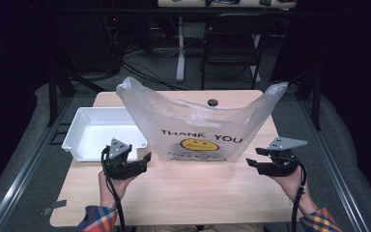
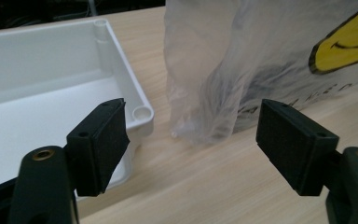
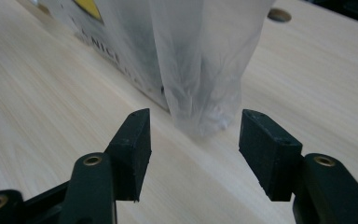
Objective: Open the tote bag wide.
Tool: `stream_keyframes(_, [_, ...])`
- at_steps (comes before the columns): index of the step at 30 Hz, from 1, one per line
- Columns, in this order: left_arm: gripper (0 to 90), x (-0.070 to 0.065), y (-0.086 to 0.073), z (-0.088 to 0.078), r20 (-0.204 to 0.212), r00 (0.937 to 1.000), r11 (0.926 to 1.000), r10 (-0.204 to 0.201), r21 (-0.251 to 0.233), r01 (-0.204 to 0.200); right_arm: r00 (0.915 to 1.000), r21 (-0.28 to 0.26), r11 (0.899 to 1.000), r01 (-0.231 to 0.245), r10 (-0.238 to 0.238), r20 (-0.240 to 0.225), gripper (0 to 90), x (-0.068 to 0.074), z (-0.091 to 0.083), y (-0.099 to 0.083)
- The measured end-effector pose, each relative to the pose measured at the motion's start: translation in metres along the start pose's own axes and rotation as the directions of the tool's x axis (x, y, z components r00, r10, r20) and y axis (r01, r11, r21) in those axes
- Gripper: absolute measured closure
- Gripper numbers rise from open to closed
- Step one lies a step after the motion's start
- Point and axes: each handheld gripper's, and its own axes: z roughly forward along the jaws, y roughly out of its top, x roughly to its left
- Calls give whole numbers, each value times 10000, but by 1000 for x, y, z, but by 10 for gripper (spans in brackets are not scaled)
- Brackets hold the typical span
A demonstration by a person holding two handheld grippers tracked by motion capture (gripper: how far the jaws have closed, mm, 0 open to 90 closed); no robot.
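A translucent plastic bag (image 1: 198, 123) printed "THANK YOU" with a yellow smiley stands upright in the middle of the wooden table (image 1: 183, 193), its two handles sticking up. My left gripper (image 1: 145, 159) is held just off the bag's lower left corner (image 2: 200, 126), jaws open with nothing between them. My right gripper (image 1: 252, 158) is at the bag's lower right corner (image 3: 205, 116), jaws open; that corner lies a little beyond the pads, untouched.
A white plastic tray (image 1: 77, 140) sits on the table left of the bag, close to my left gripper. Behind the bag lies a small dark round thing (image 1: 213, 102). A dark chair (image 1: 232, 43) and cables stand beyond the table's far edge.
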Motion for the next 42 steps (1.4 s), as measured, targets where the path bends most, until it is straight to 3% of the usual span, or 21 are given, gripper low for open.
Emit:
stream_keyframes(3, [287,-5,3,8,-83,9999,9999,79,-82,-79,10000,-442,9990,-95,94,-25,508,2,0,10])
stream_keyframes(4, [343,-6,4,11,-83,9999,9999,63,-82,-64,9998,-702,9974,-178,183,67,542,4,3,14])
stream_keyframes(6, [363,-7,5,16,-47,10000,9998,73,-160,-73,9998,-682,9975,-173,177,56,555,4,5,16])
stream_keyframes(10, [505,-6,5,23,12,10000,9986,44,-522,-43,9998,-626,9980,-58,47,-179,737,4,16,21])
stream_keyframes(13, [582,-4,5,25,94,9999,9982,73,-593,-67,9999,-604,9982,-47,38,-142,808,3,20,23])
stream_keyframes(17, [644,-2,8,30,73,9996,9965,259,-796,-252,9997,-710,9973,-201,192,-134,860,1,23,26])
stream_keyframes(20, [710,-1,10,38,353,9986,9972,385,-648,-362,9992,-755,9965,-359,345,-195,896,-4,27,29])
stream_keyframes(31, [853,-1,10,62,697,9969,9994,354,-77,-350,9967,-419,9962,-764,751,-300,900,-17,47,33])
stream_keyframes(37, [873,-2,8,74,951,9950,9987,316,378,-354,9946,99,9950,-989,992,-316,900,-24,58,29])
stream_keyframes(41, [878,-1,7,79,995,9946,9976,307,592,-367,9904,91,9912,-1320,1322,-403,900,-25,64,27])
stream_keyframes(42, [878,-1,6,80,964,9949,9975,304,612,-364,9919,360,9918,-1224,1234,-291,900,-27,63,26])
